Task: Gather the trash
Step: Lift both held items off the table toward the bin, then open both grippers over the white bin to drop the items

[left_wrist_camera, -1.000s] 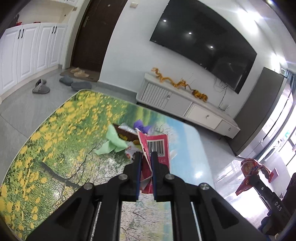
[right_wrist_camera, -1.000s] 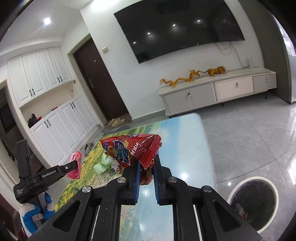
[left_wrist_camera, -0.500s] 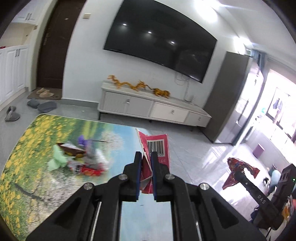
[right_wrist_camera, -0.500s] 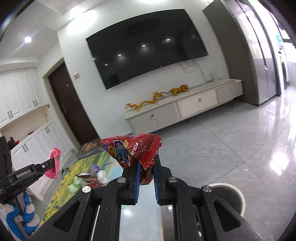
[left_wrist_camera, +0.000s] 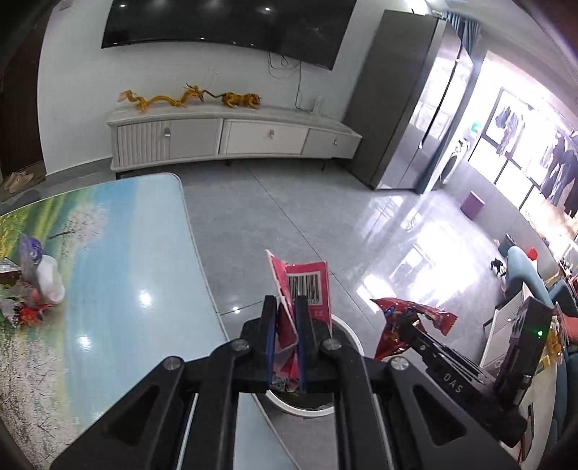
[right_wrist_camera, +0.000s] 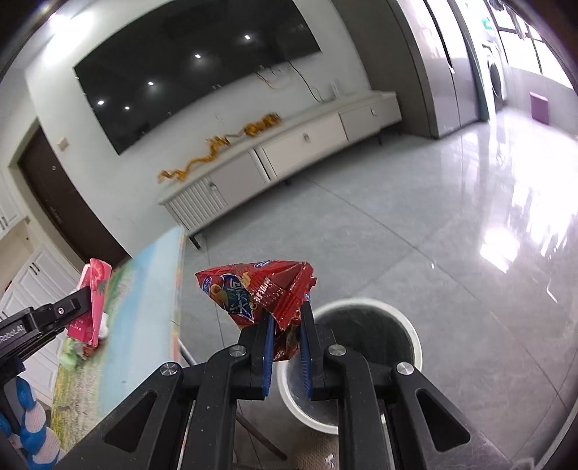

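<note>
My left gripper (left_wrist_camera: 286, 307) is shut on a pink wrapper with a barcode (left_wrist_camera: 307, 289) and holds it over the white-rimmed trash bin (left_wrist_camera: 346, 334) on the floor beside the table. My right gripper (right_wrist_camera: 285, 314) is shut on a crumpled red snack bag (right_wrist_camera: 253, 285) just above and left of the same bin (right_wrist_camera: 412, 336). The red bag also shows in the left wrist view (left_wrist_camera: 408, 318), and the pink wrapper shows in the right wrist view (right_wrist_camera: 94, 300). A small pile of trash (left_wrist_camera: 32, 289) lies on the table at the left.
The table (left_wrist_camera: 119, 289) has a landscape print and a rounded edge next to the bin. A white TV cabinet (left_wrist_camera: 231, 137) stands against the far wall under a large TV (left_wrist_camera: 224, 21). Glossy grey floor tiles (right_wrist_camera: 433, 224) lie beyond the bin.
Both grippers have swung right, away from the trash pile on the table, to above the floor bin. Each still holds its wrapper.
</note>
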